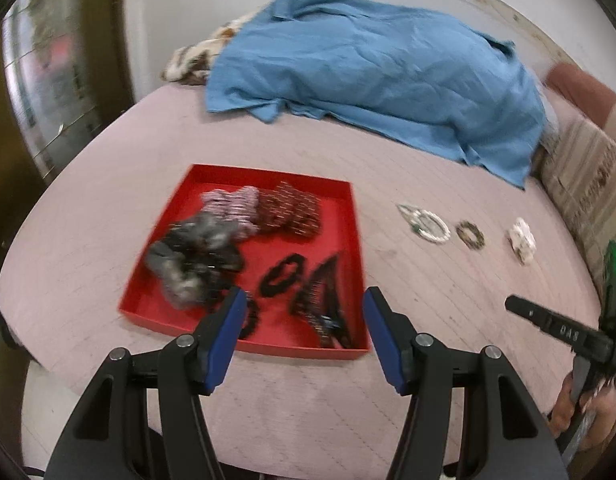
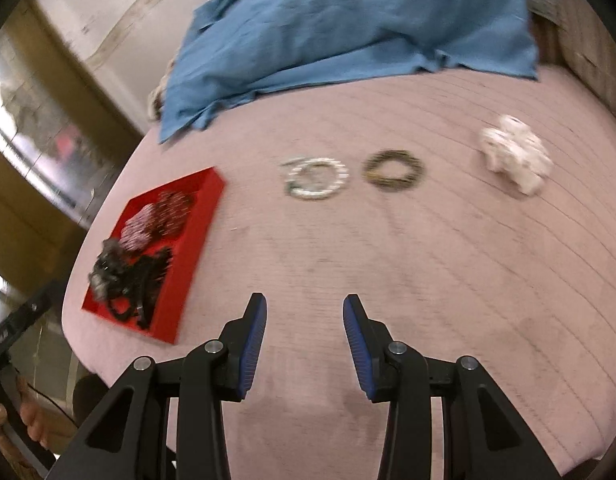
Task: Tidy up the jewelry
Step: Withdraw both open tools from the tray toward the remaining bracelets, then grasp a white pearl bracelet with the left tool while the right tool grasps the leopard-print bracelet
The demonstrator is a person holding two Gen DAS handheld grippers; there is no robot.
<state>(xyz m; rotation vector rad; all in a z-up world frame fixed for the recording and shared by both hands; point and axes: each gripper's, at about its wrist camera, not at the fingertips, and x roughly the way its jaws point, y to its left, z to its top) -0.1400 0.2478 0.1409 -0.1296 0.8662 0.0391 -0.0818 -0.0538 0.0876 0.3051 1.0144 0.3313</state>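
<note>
Left claw (image 1: 301, 330) part open, nothing between the pads, over the near rim of the shallow red cardboard tray (image 1: 350, 216) holding scrunchies and black hair clips. Right claw (image 2: 304, 332) narrower, also empty, above bare pink bedspread (image 2: 448, 280). White bead bracelet (image 2: 318, 178), dark bead bracelet (image 2: 394, 171) and white scrunchie (image 2: 516, 154) lie apart in a row beyond. Crumpled blue cloth (image 2: 348, 20) hides the far bed. Motion blur smears detail.

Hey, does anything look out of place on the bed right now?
Yes: a white bracelet, a dark bracelet and a white scrunchie lie loose beside the red tray, not in it.
</note>
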